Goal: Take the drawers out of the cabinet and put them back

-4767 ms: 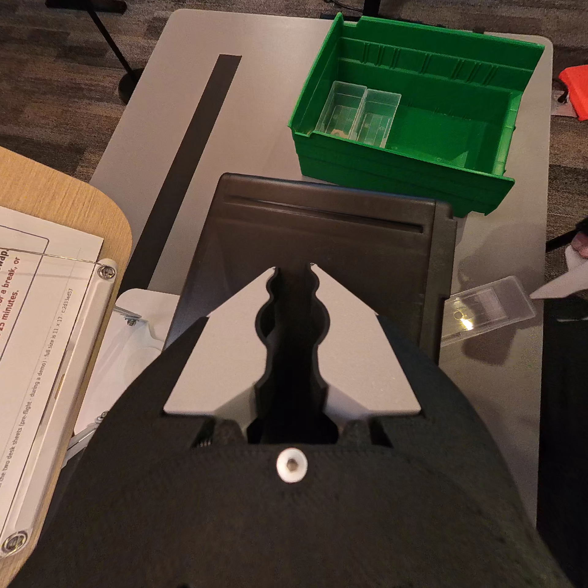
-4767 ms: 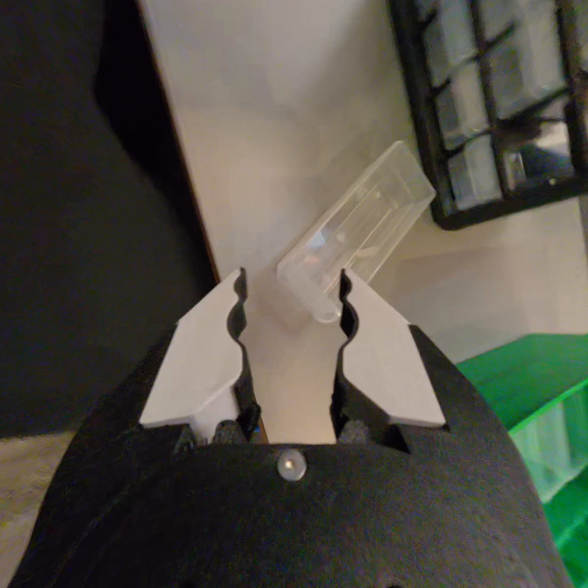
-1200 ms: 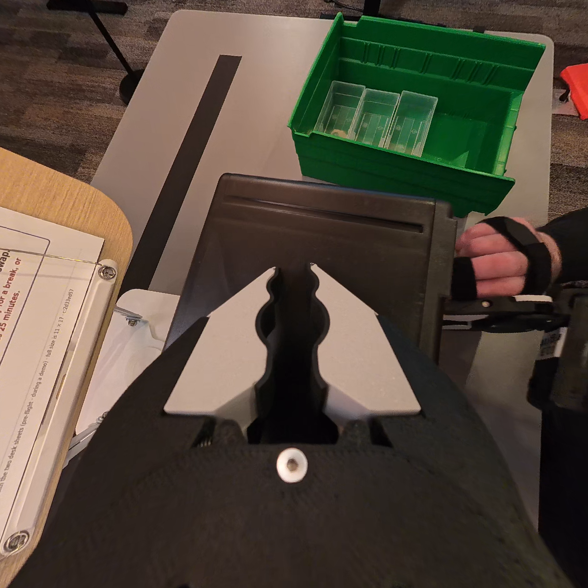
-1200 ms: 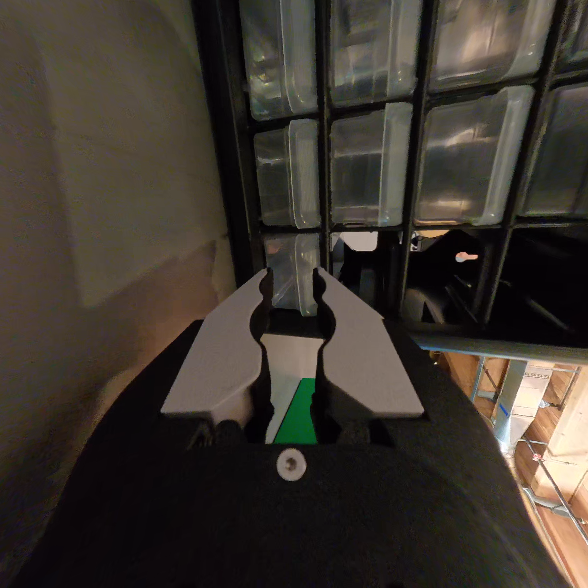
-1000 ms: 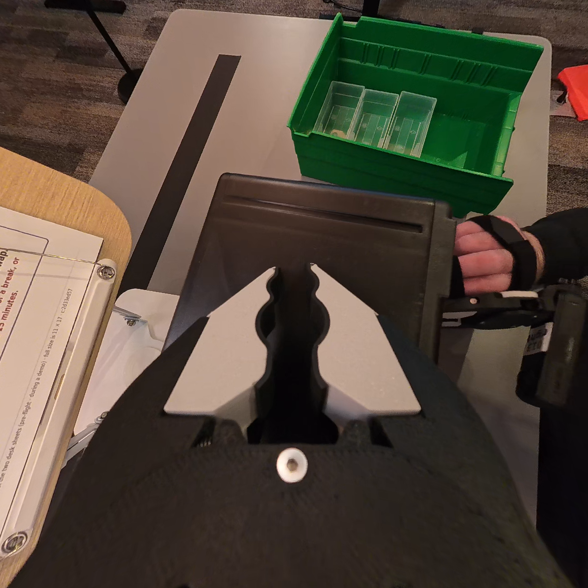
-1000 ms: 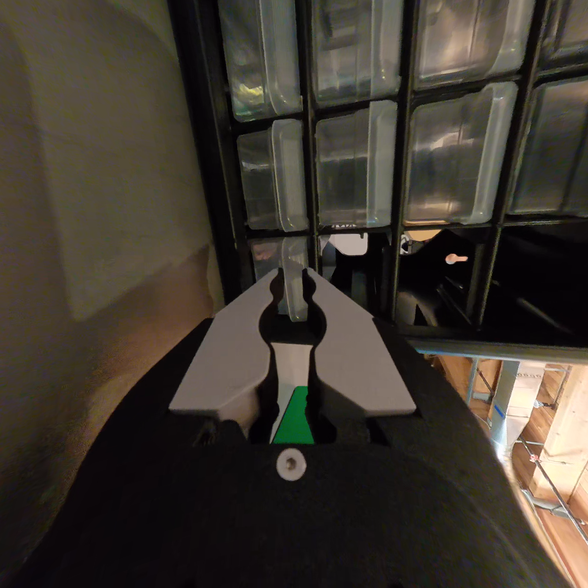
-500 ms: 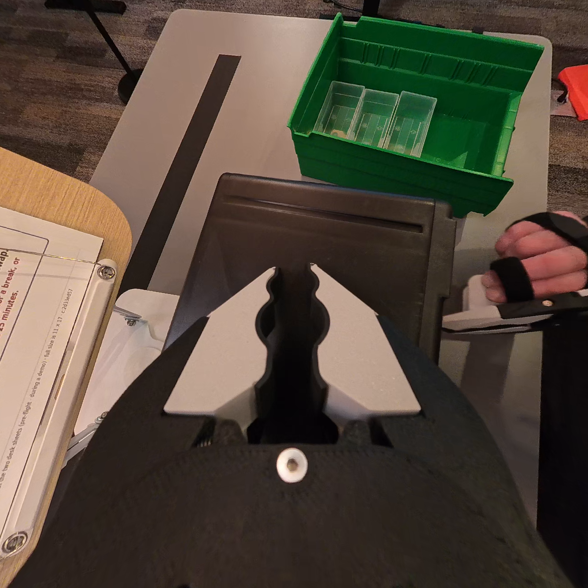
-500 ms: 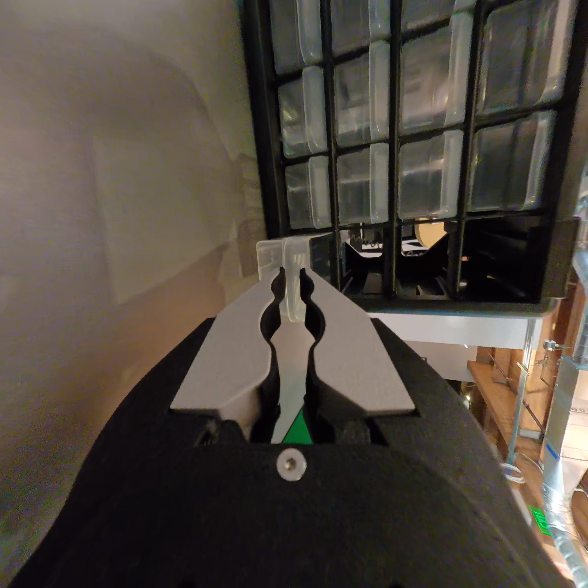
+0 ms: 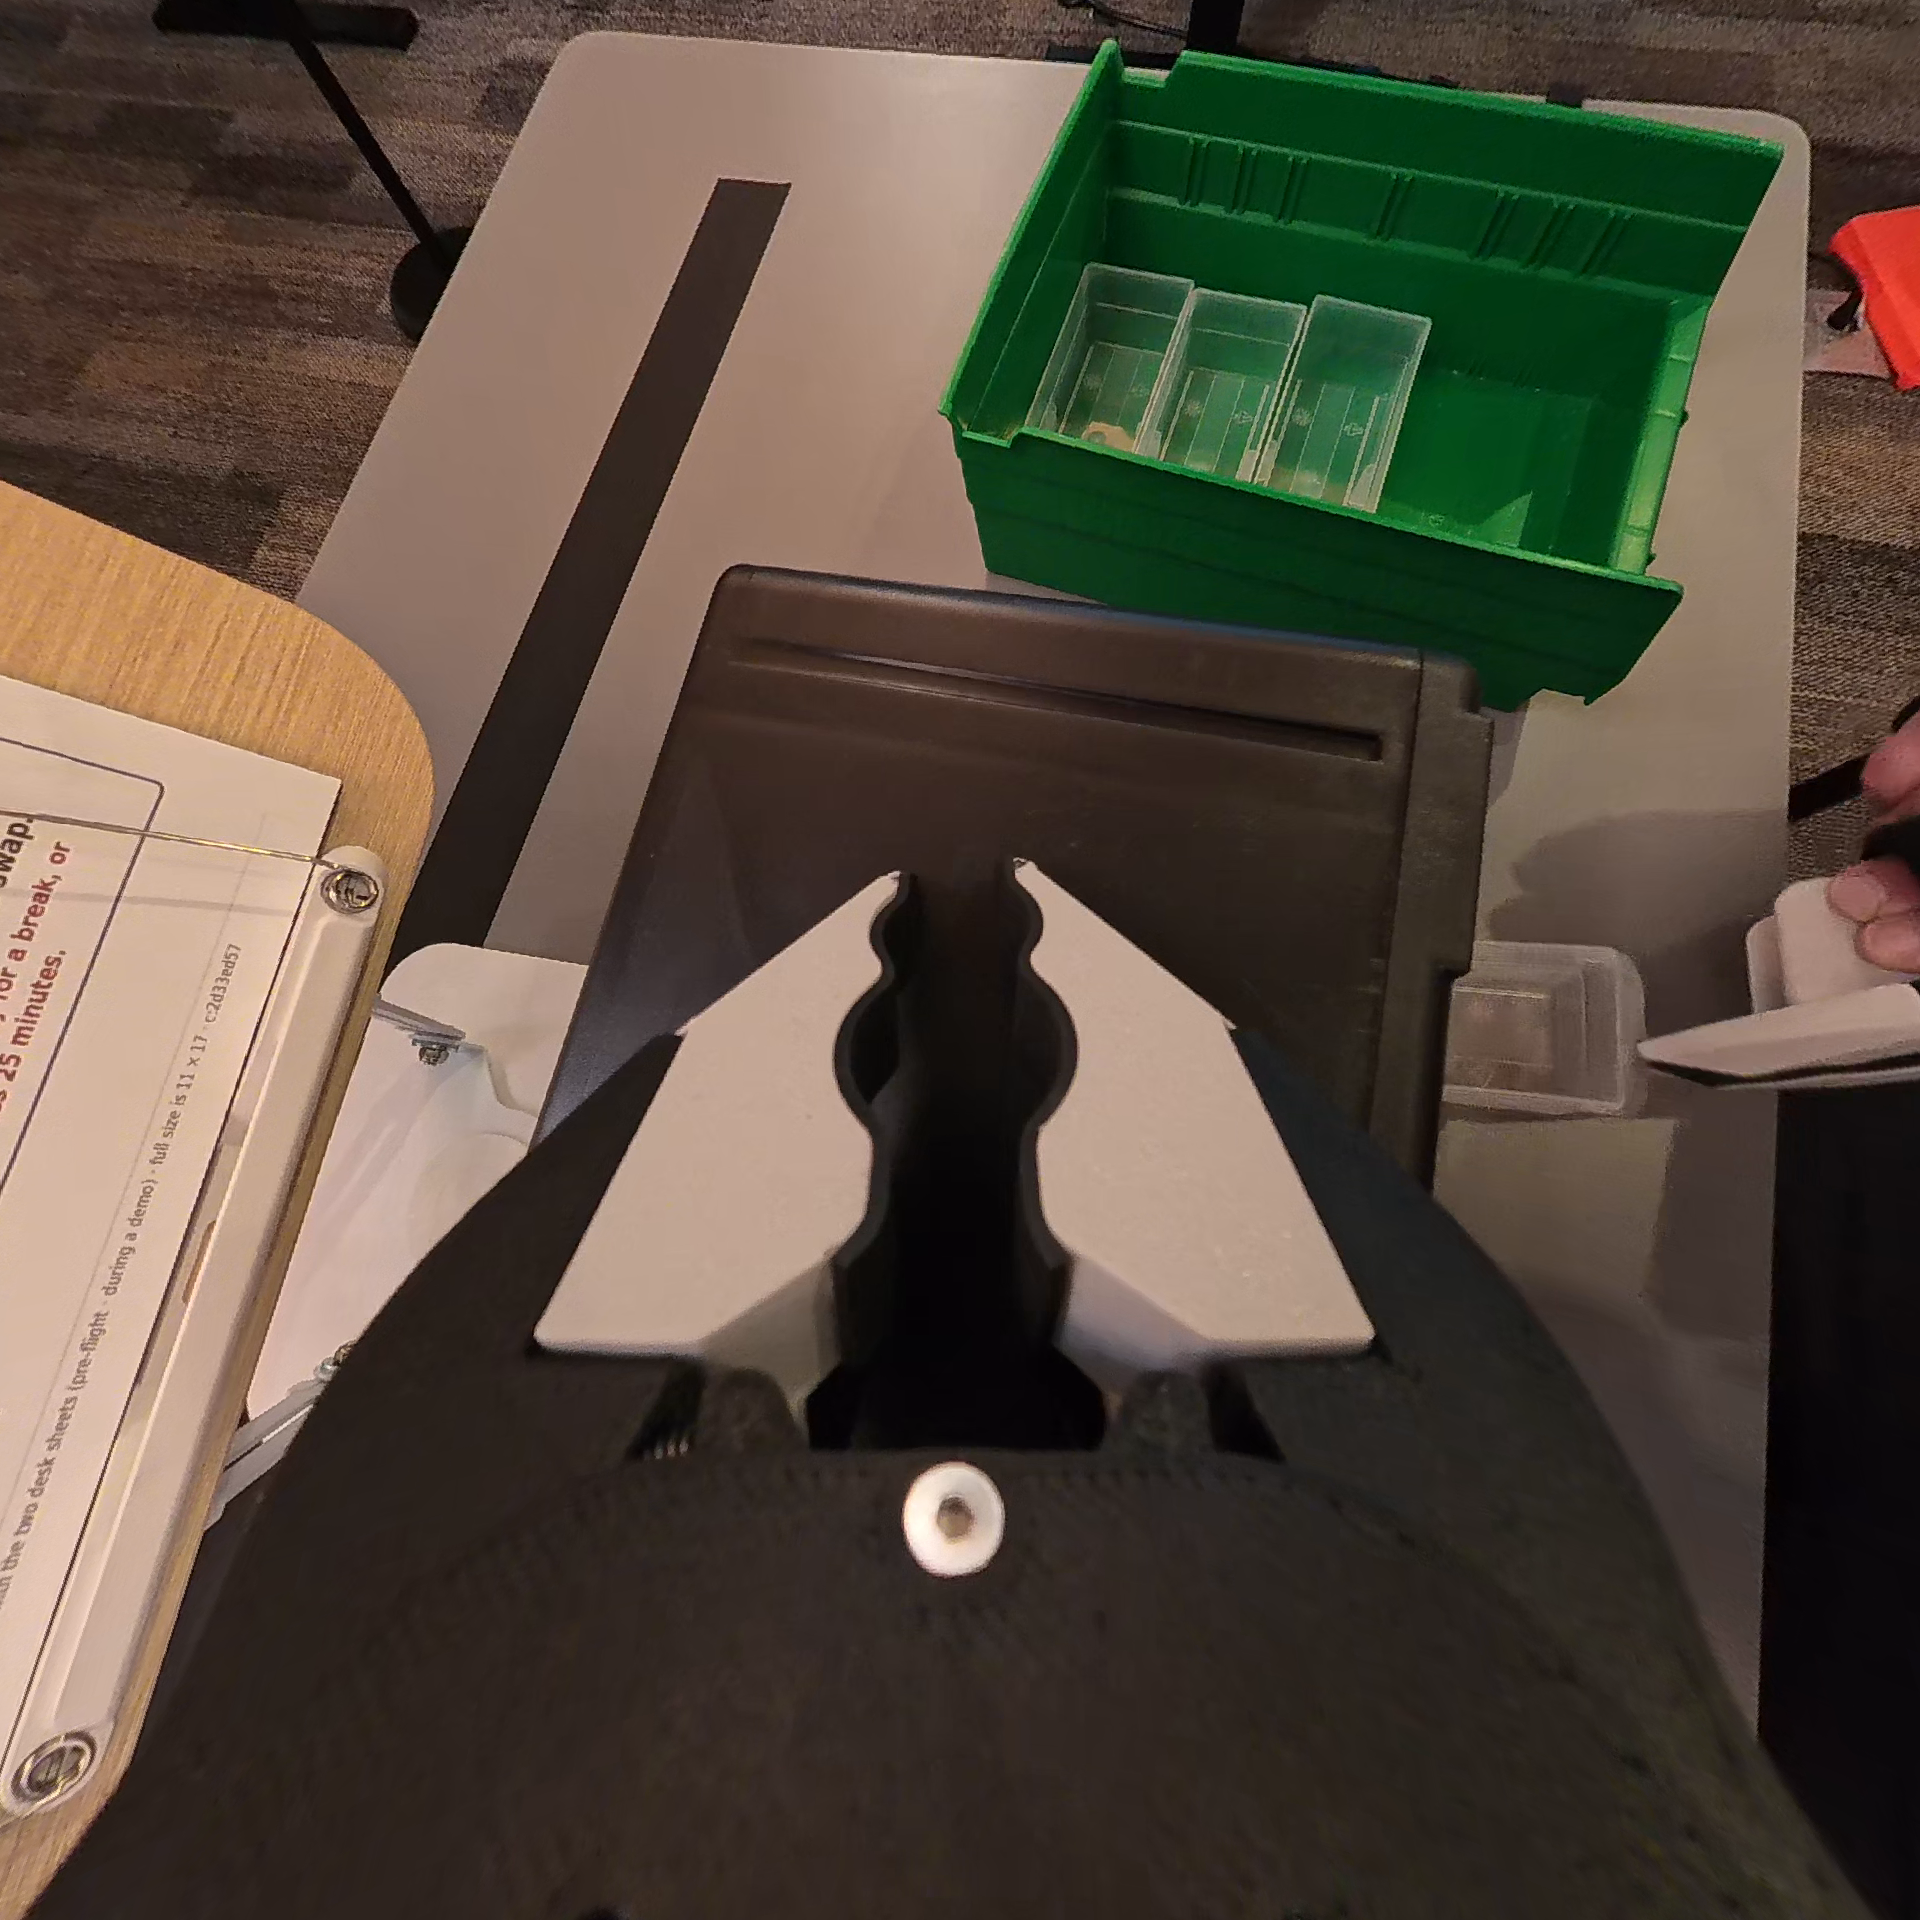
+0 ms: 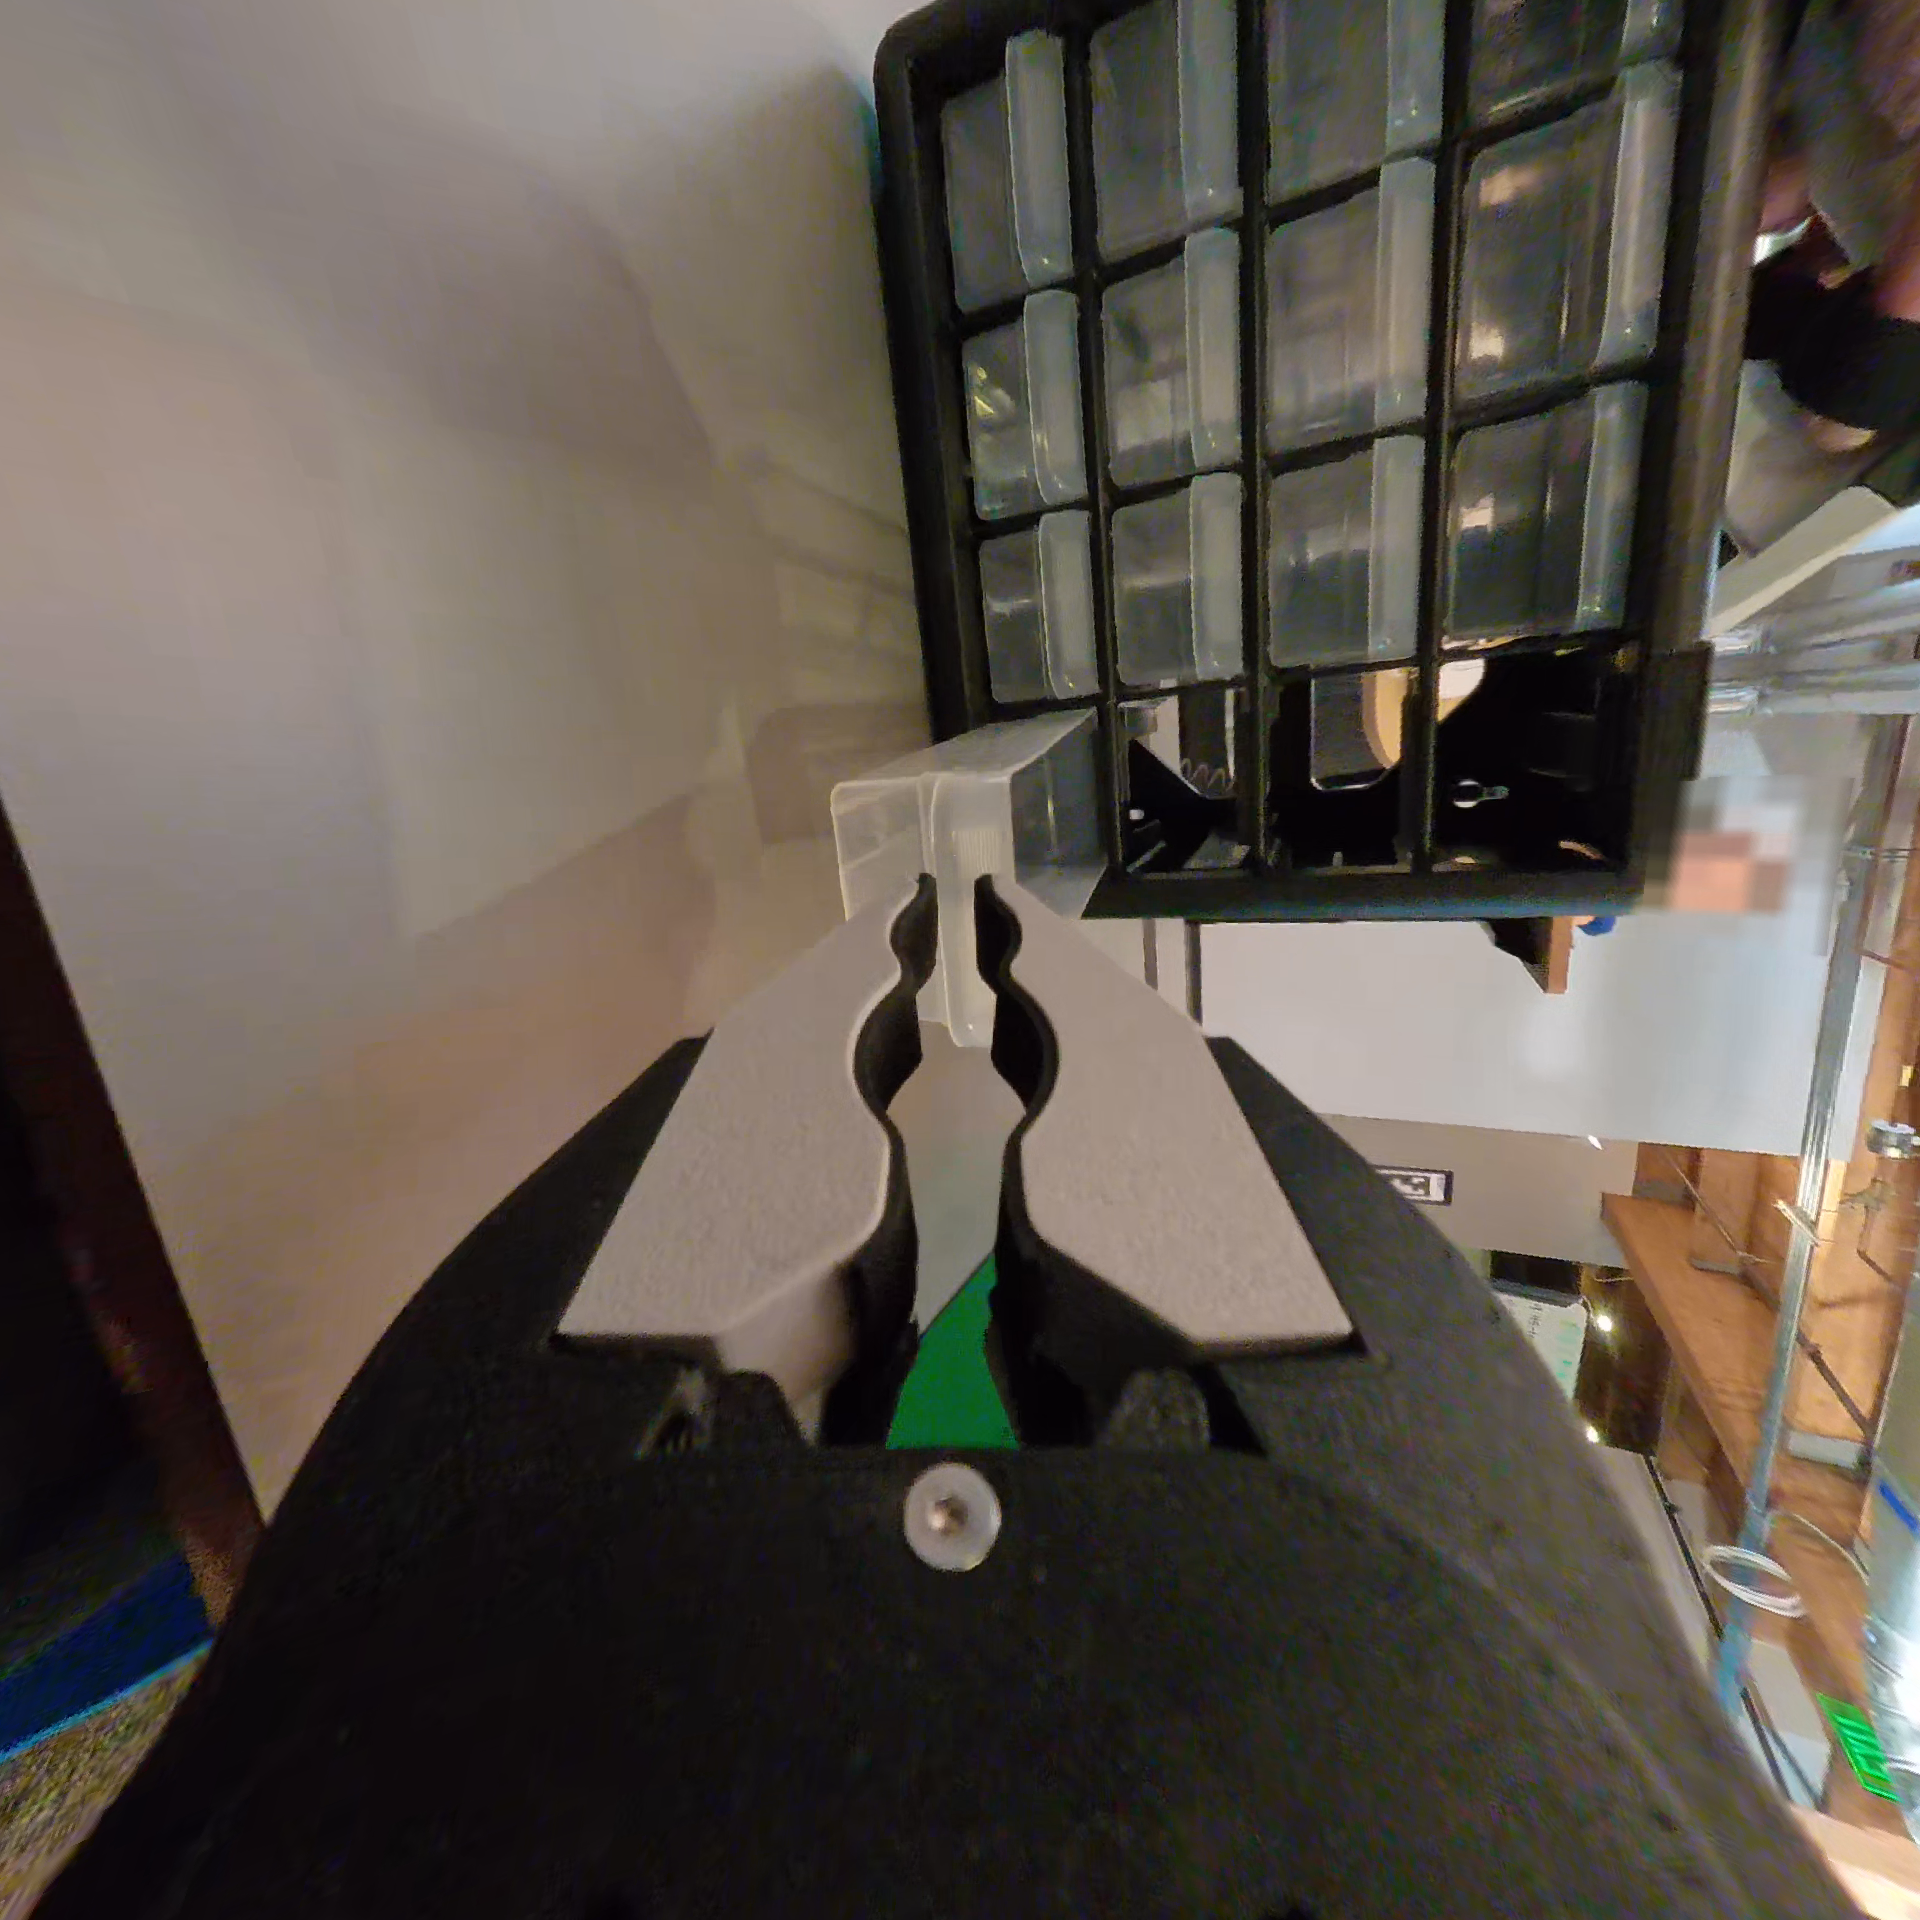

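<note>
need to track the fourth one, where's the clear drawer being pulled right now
In the right wrist view the clear drawer sticks partway out of the black cabinet's row of empty slots, its handle pinched by the right gripper.

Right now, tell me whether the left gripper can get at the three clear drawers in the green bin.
Probably yes: the left gripper rests on the cabinet, and the green bin just beyond is open-topped, the drawers uncovered.
</note>
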Available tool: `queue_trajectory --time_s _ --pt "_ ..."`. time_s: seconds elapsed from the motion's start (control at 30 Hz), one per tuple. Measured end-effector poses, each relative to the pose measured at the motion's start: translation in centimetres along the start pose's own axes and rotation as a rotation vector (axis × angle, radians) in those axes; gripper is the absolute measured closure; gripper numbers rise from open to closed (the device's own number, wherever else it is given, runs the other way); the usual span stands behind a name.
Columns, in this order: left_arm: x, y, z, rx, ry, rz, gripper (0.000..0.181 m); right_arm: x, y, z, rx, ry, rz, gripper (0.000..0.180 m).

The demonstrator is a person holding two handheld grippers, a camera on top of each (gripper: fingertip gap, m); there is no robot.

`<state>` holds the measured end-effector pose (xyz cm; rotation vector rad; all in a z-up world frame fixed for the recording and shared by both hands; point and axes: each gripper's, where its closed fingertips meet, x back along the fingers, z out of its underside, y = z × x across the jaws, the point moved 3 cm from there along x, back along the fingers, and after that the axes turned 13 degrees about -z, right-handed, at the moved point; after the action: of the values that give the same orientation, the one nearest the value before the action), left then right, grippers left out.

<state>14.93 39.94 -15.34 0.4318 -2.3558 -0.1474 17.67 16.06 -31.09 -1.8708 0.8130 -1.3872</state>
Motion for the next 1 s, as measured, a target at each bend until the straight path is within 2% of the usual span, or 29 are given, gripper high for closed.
queue_trajectory --time_s 0.6,0.8,1.0 --pt "0.0 0.0 0.0 0.002 0.0 0.002 0.166 0.6 -10.0 -0.7 -0.162 -0.022 -0.117 0.177" --pt "0.0 0.0 0.0 0.001 0.0 0.002 0.166 1.4 -7.7 -0.7 -0.099 0.003 -0.091 0.178" --pt "0.0 0.0 0.0 -0.004 -0.001 -0.002 0.166 3.0 -3.0 0.1 -0.054 -0.039 -0.117 0.176"
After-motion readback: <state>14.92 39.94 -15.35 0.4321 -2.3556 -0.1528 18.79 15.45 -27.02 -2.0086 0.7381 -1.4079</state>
